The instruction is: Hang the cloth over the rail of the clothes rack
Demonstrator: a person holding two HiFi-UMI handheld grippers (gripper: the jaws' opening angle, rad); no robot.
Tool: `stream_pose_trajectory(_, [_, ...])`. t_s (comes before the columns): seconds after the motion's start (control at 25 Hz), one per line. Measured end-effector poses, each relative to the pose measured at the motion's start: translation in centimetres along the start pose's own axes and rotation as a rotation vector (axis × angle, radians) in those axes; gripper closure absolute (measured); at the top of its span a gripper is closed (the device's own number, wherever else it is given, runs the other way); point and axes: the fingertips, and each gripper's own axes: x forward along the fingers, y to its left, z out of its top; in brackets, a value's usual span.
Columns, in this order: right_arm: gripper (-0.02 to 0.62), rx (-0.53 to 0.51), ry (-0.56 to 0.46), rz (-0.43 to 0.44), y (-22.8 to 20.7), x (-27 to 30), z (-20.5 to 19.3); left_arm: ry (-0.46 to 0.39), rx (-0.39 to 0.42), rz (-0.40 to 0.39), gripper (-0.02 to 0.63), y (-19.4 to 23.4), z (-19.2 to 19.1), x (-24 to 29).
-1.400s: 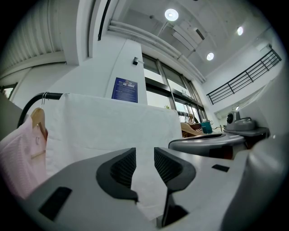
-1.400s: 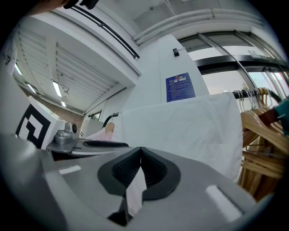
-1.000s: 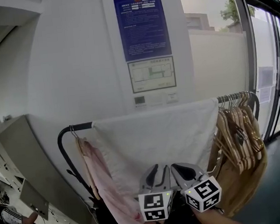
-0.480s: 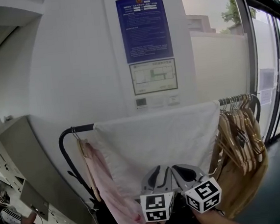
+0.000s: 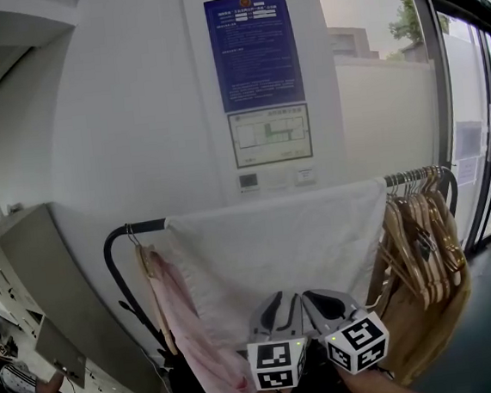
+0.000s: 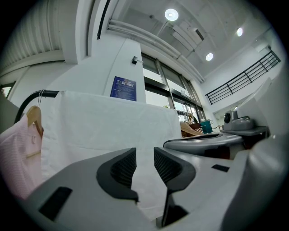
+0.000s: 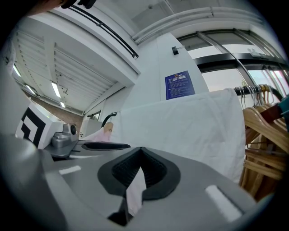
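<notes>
A white cloth hangs spread over the black rail of the clothes rack, and it also fills the left gripper view and the right gripper view. Both grippers sit side by side low in the head view, in front of the cloth's lower part. My left gripper is open: its dark pads stand apart with nothing pressed between them, and the cloth shows behind the gap. My right gripper is shut, pads together, holding nothing that I can see.
A pink garment hangs on a hanger at the rail's left end. Several wooden hangers crowd the right end. Behind the rack is a white wall with a blue notice. Glass doors stand at right, a grey cabinet and a person at left.
The two grippers sit very slightly lower in the head view. The cloth and rack look the same.
</notes>
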Motion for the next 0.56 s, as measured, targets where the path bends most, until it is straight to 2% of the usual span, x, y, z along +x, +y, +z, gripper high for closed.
stream_pose_trajectory(0.56, [0.594,0.001,-0.01,-0.001,-0.01,-0.06,0.07,-0.006,-0.003,-0.004,0.479,-0.15,0.08,0.06])
